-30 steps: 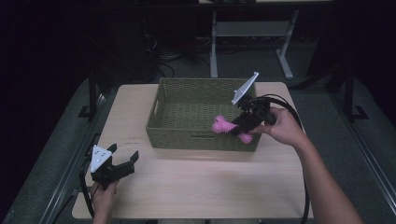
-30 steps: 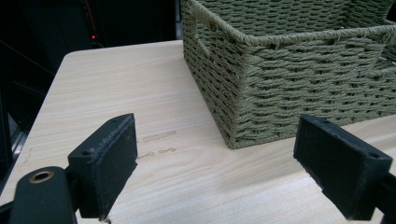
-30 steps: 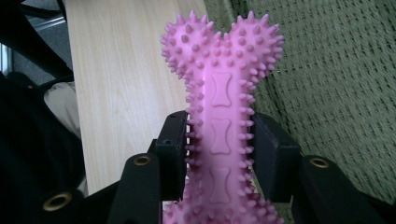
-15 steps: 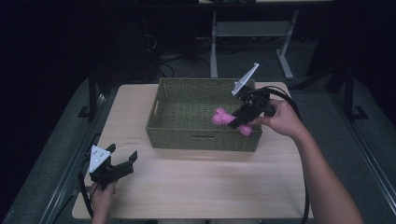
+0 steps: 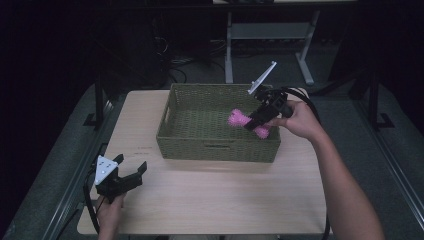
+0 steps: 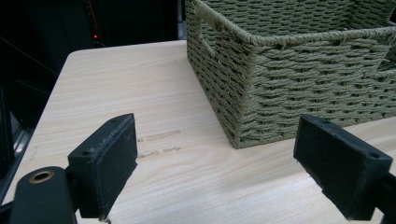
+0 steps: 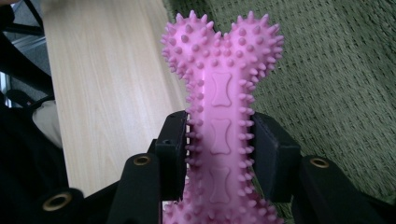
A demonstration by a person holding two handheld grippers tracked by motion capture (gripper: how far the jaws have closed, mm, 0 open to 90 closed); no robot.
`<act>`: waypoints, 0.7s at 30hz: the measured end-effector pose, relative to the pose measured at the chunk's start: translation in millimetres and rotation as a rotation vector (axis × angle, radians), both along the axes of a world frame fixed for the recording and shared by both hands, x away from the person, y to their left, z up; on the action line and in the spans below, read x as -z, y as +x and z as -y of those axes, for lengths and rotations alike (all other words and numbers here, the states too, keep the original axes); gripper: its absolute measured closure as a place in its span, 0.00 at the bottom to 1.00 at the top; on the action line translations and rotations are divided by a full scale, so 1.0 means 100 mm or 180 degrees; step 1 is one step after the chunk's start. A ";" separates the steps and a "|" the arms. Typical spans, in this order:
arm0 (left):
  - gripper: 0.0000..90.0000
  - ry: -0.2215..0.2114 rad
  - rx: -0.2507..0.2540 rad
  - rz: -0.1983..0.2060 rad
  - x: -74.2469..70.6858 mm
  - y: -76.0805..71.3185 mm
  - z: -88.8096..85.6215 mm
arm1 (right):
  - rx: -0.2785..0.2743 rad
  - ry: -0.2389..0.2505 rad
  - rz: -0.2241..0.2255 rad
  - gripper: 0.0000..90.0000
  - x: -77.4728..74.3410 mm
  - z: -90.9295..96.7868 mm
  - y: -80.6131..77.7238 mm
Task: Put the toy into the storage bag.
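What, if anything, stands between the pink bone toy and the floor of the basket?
Nothing visible does. The right gripper holds the bone above the basket, already inside its right rim, and the woven floor below it lies bare. The left gripper sits well away at the table's near left corner.

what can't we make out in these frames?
- Bone toy: lower end cut off by the bottom edge of the right gripper view; in the high view the right gripper hides its middle.
- Basket: inside hidden by its near wall in the left gripper view.
- Table marks: too faint to read.
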State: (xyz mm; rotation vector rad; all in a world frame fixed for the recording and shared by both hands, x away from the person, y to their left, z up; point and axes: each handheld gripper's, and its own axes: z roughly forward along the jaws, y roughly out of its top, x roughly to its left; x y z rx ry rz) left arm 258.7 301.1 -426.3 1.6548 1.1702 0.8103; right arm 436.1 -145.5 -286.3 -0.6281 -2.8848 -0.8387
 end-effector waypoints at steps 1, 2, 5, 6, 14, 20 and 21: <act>0.14 0.0005 0.0005 -0.0001 0.00 0.00 0.00 | 0.0001 -0.0004 -0.0002 0.64 0.01 0.00 0.01; 0.14 0.0005 0.0005 -0.0001 0.00 0.00 0.00 | 0.0014 -0.0023 -0.0022 0.64 0.03 0.00 0.03; 0.14 0.0012 0.0004 0.0003 0.00 0.00 0.00 | 0.0032 -0.0038 -0.0043 0.64 0.06 0.00 0.07; 0.14 0.0004 0.0002 0.0001 0.00 0.00 0.00 | 0.0050 -0.0053 -0.0062 0.64 0.09 0.00 0.09; 0.14 -0.0003 0.0002 -0.0005 0.01 0.01 0.00 | 0.0103 -0.0053 -0.0068 0.64 0.18 -0.01 0.20; 0.14 -0.0004 0.0001 -0.0005 0.01 0.01 0.01 | 0.0159 -0.0099 -0.0136 0.64 0.28 -0.01 0.29; 0.14 -0.0005 0.0002 -0.0005 0.01 0.01 0.01 | 0.0170 -0.0107 -0.0150 0.64 0.30 -0.01 0.31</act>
